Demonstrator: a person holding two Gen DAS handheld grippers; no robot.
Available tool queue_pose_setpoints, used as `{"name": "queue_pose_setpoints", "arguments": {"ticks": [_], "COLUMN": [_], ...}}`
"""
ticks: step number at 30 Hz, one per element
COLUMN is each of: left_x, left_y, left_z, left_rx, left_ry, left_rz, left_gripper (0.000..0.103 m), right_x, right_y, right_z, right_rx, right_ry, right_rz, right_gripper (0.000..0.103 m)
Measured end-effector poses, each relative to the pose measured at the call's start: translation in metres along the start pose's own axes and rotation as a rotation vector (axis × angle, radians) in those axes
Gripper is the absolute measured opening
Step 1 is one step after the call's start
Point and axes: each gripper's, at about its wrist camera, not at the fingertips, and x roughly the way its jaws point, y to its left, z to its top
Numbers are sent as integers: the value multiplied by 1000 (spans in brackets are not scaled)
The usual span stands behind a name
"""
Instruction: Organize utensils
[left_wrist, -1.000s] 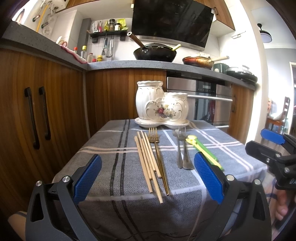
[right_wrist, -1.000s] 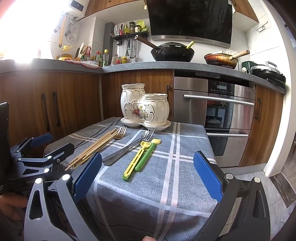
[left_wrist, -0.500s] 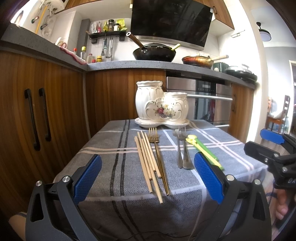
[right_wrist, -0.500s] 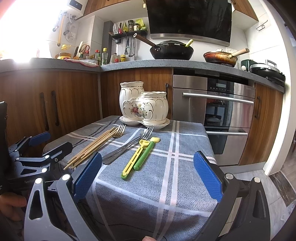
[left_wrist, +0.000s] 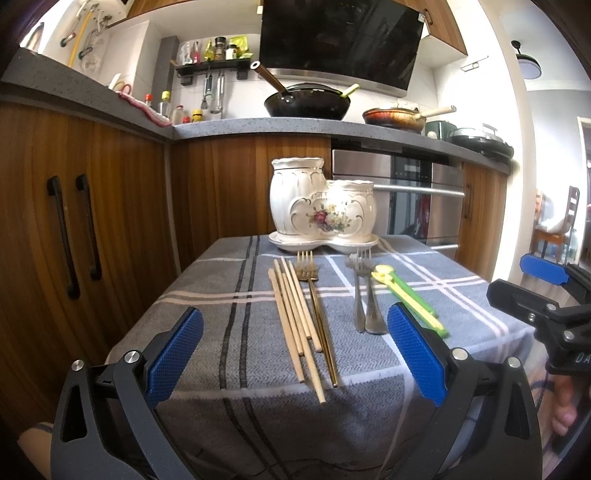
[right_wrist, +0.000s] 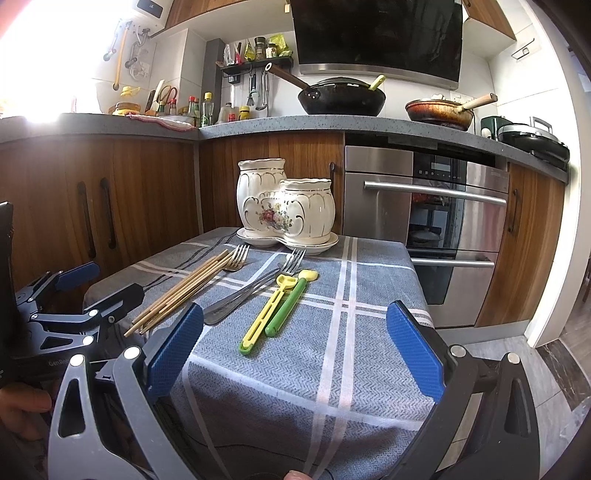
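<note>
A white floral ceramic utensil holder (left_wrist: 321, 210) (right_wrist: 284, 206) with two pots stands at the far edge of a small table covered by a grey plaid cloth (left_wrist: 236, 332) (right_wrist: 343, 325). On the cloth lie several wooden chopsticks (left_wrist: 291, 317) (right_wrist: 184, 291), a gold fork (left_wrist: 317, 306) (right_wrist: 236, 258), two steel forks (left_wrist: 364, 299) (right_wrist: 258, 286), and a yellow and a green plastic utensil (left_wrist: 410, 299) (right_wrist: 275, 306). My left gripper (left_wrist: 295, 354) hovers open at the near edge, over the chopsticks' ends. Over the near right part of the cloth my right gripper (right_wrist: 295, 350) is open and holds nothing.
Wooden cabinets (left_wrist: 74, 229) stand close on the left. A steel oven (right_wrist: 436, 221) is behind the table to the right. The counter above carries a black wok (right_wrist: 341, 99) and a pan (right_wrist: 439, 110). Tiled floor (right_wrist: 554, 362) shows at the right.
Both grippers have drifted only slightly; the table contents sit a touch lower in the right wrist view. Nothing was grasped or moved.
</note>
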Motion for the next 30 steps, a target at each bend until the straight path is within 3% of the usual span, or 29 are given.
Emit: {"name": "queue_pose_setpoints", "arguments": {"ticks": [24, 30], "left_x": [0, 9], "left_y": [-3, 6], "left_z": [-2, 8], "left_rx": [-6, -42], "left_ry": [14, 74], "left_rz": [-17, -56], "left_gripper": [99, 99], "right_x": [5, 17], "right_y": [-1, -7], "right_z": [-1, 3], "right_rx": [16, 62], "right_ry": [22, 98], "right_rz": [-25, -33], "right_gripper": [98, 98]}}
